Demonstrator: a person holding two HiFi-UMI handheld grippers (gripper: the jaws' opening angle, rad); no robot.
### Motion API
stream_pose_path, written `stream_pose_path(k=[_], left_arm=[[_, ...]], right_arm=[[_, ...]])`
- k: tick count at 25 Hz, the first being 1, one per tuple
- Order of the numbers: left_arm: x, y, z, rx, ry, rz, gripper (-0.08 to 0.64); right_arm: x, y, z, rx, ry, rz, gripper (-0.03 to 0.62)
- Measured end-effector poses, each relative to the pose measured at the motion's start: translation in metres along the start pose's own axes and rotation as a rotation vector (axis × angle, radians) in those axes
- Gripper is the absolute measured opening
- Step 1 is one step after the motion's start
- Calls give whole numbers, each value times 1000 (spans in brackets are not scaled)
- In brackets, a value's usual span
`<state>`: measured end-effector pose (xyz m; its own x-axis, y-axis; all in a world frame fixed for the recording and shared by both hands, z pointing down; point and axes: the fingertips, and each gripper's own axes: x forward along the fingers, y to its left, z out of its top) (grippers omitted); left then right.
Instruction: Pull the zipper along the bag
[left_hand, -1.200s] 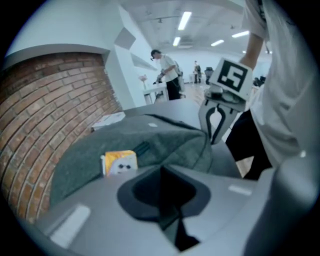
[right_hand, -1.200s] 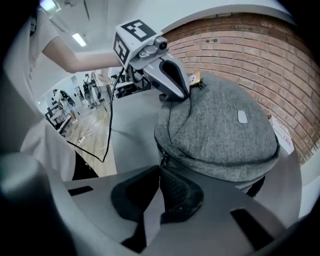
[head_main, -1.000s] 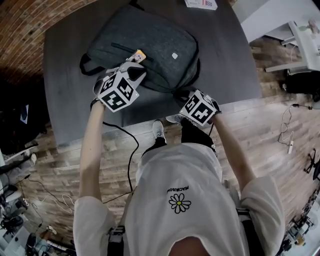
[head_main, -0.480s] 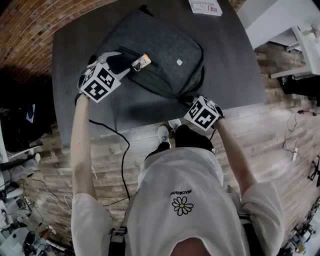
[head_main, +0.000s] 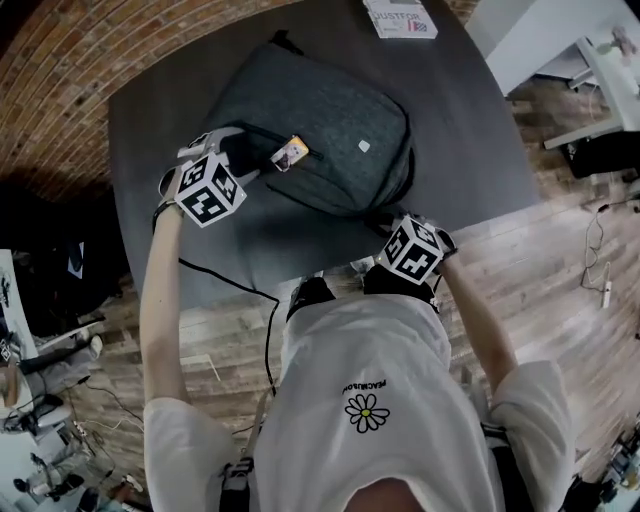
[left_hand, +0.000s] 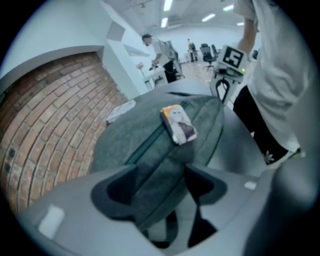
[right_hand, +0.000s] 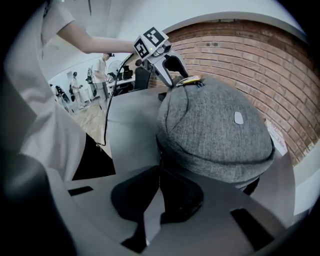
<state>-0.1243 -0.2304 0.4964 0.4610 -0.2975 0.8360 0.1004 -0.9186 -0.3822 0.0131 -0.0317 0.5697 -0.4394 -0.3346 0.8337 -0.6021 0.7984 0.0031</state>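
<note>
Zipper (left_hand: 147, 144) run looks finished: left claw (left_hand: 160, 182) has just been opening, bag (head_main: 340, 110) fabric unpinched between its jaws; right claw (right_hand: 159, 192) clenched at the near-right corner. Next, withdraw.

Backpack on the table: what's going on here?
A person works on a grey backpack on a dark table with two hand-held grippers. The right gripper is shut on the bag's near corner, holding it. The left gripper has just been opening; its jaws stand wide apart by the zipper, gripping nothing.
</note>
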Motion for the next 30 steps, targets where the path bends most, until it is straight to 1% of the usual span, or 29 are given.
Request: stream_pose_path(k=[2,3,9,11,15,17,19,21,26,30], left_arm=[[1,-1,1,-4,-48,-6,314],[1,0,1,-1,-59,-12,313],[8,-3,-3,49,-66,-83,306],[8,-4,-4,57,-61,-105,304],[7,-9,1,68,-75,-119,296],[7,-12,1,70,-81,-116,293],[8,-12,1,73,-78,-110,291],[10,-12,0,81,-71,-114,290],[10,-11,-6,111,-69,-127,285],[9,-13,-5,120,-75,-132,284]], right_arm=[[0,1,1,12,17,-35,6],[0,3,2,23,22,-50,6],[10,24,12,77,72,-122,6],[15,23,12,96,96,-165,6],[18,20,0,145,154,-254,6],[18,26,0,228,131,-257,6],[17,35,8,333,68,-243,8],[20,44,18,387,21,-235,11],[41,54,52,378,-8,-243,11],[53,56,75,429,-46,-271,11]])
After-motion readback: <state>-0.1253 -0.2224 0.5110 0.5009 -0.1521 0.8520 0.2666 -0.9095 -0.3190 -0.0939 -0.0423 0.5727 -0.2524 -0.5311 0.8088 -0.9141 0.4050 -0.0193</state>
